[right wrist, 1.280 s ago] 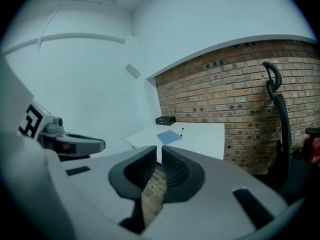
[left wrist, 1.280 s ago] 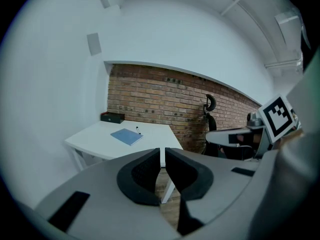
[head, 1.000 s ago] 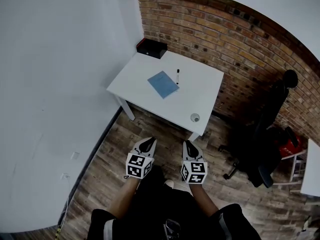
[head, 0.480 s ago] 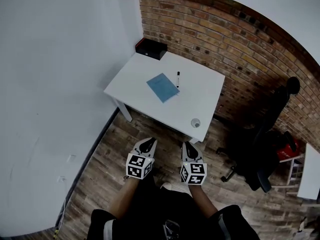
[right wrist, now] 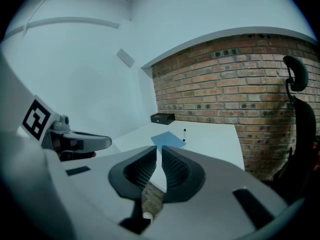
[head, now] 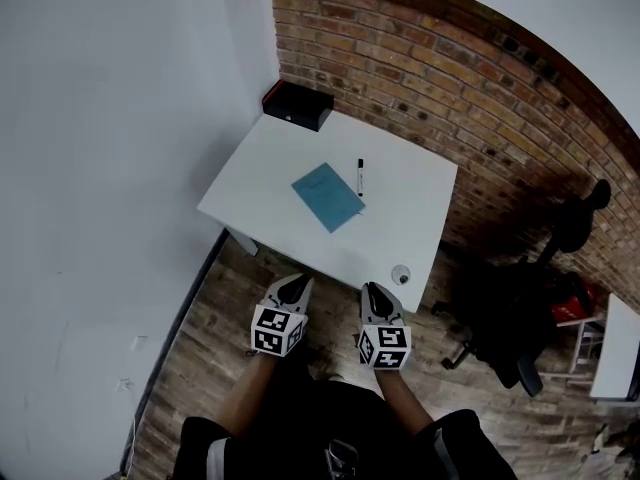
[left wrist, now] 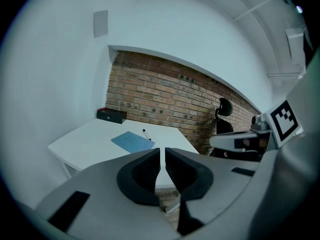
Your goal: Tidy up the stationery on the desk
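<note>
Both tongs held side by side over the wooden floor, short of the white worktop [head: 412, 200]. The left tongs [head: 296, 281] are drawn together with only a thin slit between the ribbed pads and nothing in it. The right tongs [head: 372, 289] are likewise closed and empty.

Stationery, all ahead of the tongs and well apart from them:
- Blue notebook [head: 328, 196] – one. It is thin, flat and rectangular, lies askew to the worktop's edges, and sits straight ahead between the lines of the two tongs.
- Pen [head: 360, 176] – one. It is slim, with a pale barrel and dark ends, and lies just beside the notebook's far right corner, ahead of the right tongs.
- Black box [head: 297, 105] – one. It is low and oblong, at the far left corner against the brick wall [head: 470, 88], farthest from both tongs.
- Small round pale object [head: 401, 274] – one. It sits near the worktop's near edge, closest to the right tongs, and its kind cannot be made out
</note>
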